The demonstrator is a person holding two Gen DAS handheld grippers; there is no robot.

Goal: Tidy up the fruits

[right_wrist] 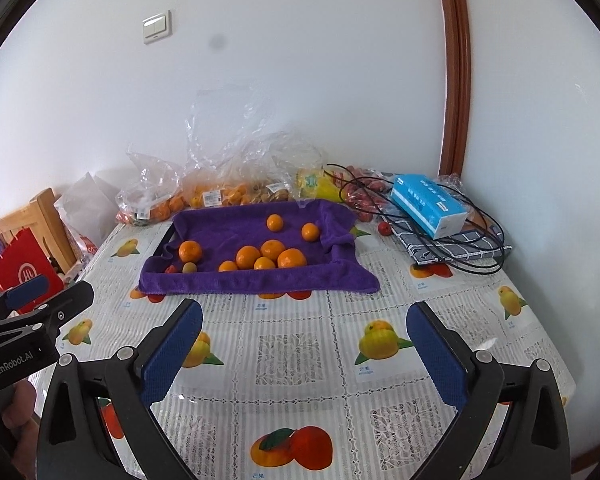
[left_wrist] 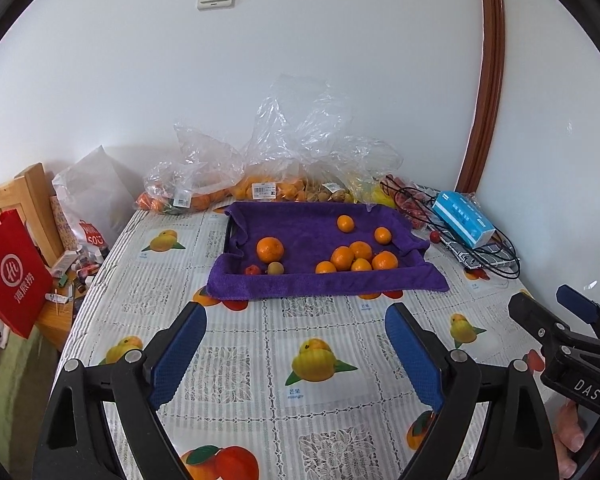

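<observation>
A tray lined with a purple towel (left_wrist: 300, 286) (right_wrist: 204, 284) sits mid-table and holds several oranges. A big orange (left_wrist: 270, 249) (right_wrist: 190, 251) lies at its left, with a small red fruit (left_wrist: 253, 270) (right_wrist: 171, 269) and a pale round fruit (left_wrist: 275, 268) (right_wrist: 189, 268) beside it. A cluster of oranges (left_wrist: 356, 259) (right_wrist: 266, 258) lies at the right. My left gripper (left_wrist: 296, 320) is open and empty above the tablecloth, short of the tray. My right gripper (right_wrist: 305, 320) is open and empty too, to its right.
Clear plastic bags of fruit (left_wrist: 260, 188) (right_wrist: 220, 194) lie behind the tray by the wall. A blue tissue box (left_wrist: 462, 220) (right_wrist: 430, 204), black cables and a loose red fruit (left_wrist: 434, 237) (right_wrist: 384, 229) are at the back right. A red paper bag (left_wrist: 10, 276) stands off the left edge.
</observation>
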